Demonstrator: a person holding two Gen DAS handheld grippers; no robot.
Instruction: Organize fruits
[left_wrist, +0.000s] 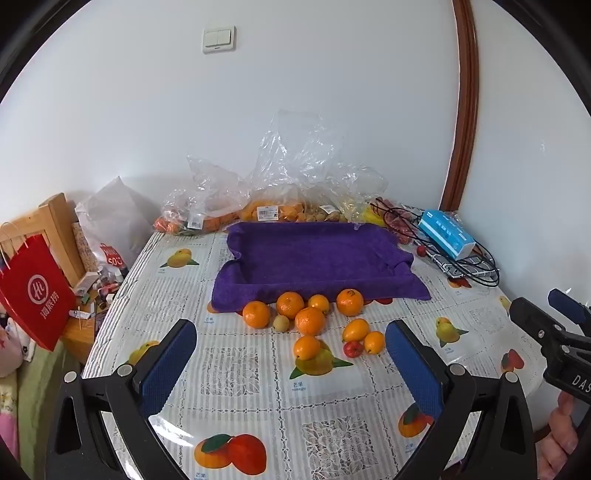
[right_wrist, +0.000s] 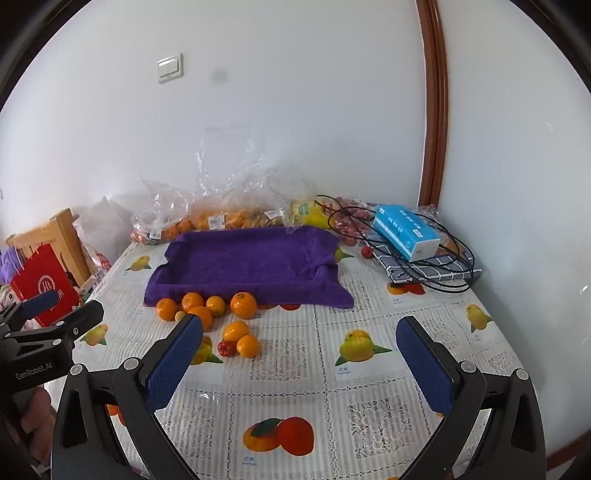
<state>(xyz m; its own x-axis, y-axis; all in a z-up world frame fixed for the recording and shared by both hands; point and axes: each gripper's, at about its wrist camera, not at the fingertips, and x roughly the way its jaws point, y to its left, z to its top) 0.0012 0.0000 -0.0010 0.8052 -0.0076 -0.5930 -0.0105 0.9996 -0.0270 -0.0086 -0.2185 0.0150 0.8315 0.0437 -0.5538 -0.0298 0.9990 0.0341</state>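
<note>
- Left claw and right claw both stood wide apart, empty, above the bench.
- Fruits lay ahead of the claws, against the purple towel's near edge.

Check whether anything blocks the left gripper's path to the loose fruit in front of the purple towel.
Nothing visible does. The left gripper hangs open above bare tablecloth, and the loose fruit lies straight ahead, in front of the purple towel. The right gripper hangs off to the side.

I see a purple towel, orange tangerines, one small red fruit, a white fruit-printed tablecloth, blue gripper pads, a red bag.
</note>
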